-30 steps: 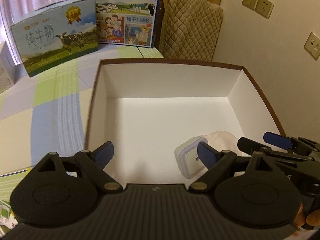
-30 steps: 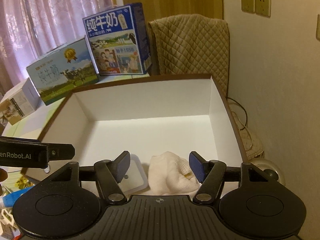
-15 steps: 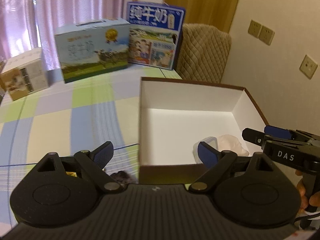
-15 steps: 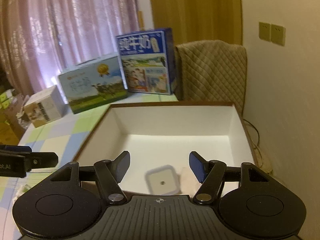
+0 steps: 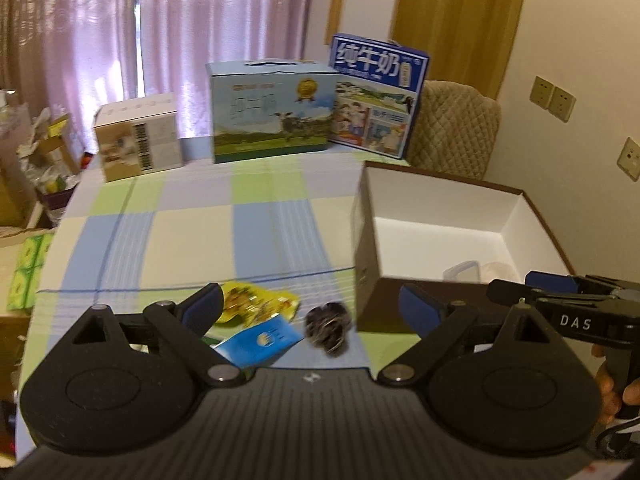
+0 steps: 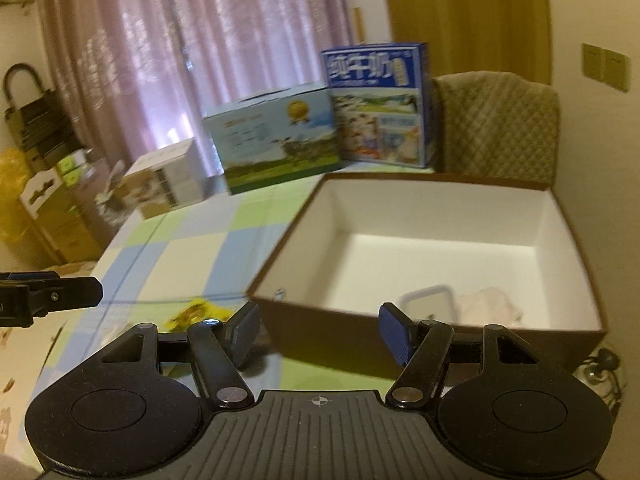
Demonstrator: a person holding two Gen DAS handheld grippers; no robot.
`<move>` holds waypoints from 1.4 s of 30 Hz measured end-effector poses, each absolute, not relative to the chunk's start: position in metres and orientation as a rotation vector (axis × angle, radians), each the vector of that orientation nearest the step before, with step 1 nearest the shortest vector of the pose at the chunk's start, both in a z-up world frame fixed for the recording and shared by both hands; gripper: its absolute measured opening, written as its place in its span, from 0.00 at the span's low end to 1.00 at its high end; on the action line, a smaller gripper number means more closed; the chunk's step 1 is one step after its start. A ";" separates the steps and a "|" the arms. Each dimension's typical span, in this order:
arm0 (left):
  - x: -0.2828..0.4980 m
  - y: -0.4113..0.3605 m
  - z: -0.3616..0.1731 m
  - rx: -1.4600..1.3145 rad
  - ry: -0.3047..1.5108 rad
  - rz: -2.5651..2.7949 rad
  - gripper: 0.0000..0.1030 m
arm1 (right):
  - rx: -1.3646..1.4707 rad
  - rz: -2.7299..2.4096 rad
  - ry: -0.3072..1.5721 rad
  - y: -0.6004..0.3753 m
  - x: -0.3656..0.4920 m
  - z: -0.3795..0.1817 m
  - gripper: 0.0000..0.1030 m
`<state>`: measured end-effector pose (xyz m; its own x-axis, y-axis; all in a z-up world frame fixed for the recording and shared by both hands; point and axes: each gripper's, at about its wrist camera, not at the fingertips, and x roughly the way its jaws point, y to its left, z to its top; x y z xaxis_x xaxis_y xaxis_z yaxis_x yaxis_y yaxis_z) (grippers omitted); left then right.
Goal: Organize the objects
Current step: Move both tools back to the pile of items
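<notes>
A: Where are the things to be organized?

B: Two of them are seen inside the brown box (image 6: 568, 236), at its near wall: a small clear container (image 6: 428, 300) and, just beside it on the right, a pale cloth (image 6: 488, 304). Three more are left on the checked tablecloth (image 5: 192, 232), near the box's left outer wall: a yellow packet (image 5: 256, 300), a blue packet (image 5: 260, 340) and a dark round object (image 5: 326, 324), which is too blurred to be named.

A: How are the grippers held?

B: The left gripper (image 5: 310, 306) is spread wide and nothing is held in it; the three loose items are seen between and below its fingers. The right gripper (image 6: 316, 326) is also spread and empty, and it is held before the near wall of the box.

A: What is placed further away?

B: At the far edge of the table a small white carton (image 5: 138, 136), a light blue milk case (image 5: 272, 112) and a dark blue milk case (image 5: 376, 96) are lined up. A quilted chair back (image 6: 496, 128) is seen behind the box.
</notes>
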<state>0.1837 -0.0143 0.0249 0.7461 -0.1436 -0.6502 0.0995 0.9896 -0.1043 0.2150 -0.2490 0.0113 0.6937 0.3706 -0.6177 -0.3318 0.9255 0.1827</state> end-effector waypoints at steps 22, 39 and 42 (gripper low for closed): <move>0.110 0.077 -0.038 -0.155 0.845 0.108 0.90 | 0.092 0.640 0.828 -0.182 0.188 -0.053 0.67; 0.102 0.085 -0.095 -0.160 0.975 0.188 0.90 | -0.058 0.769 0.946 -0.125 0.172 -0.111 0.67; 0.104 0.090 -0.102 -0.170 0.990 0.200 0.90 | -0.067 0.786 0.957 -0.114 0.172 -0.116 0.67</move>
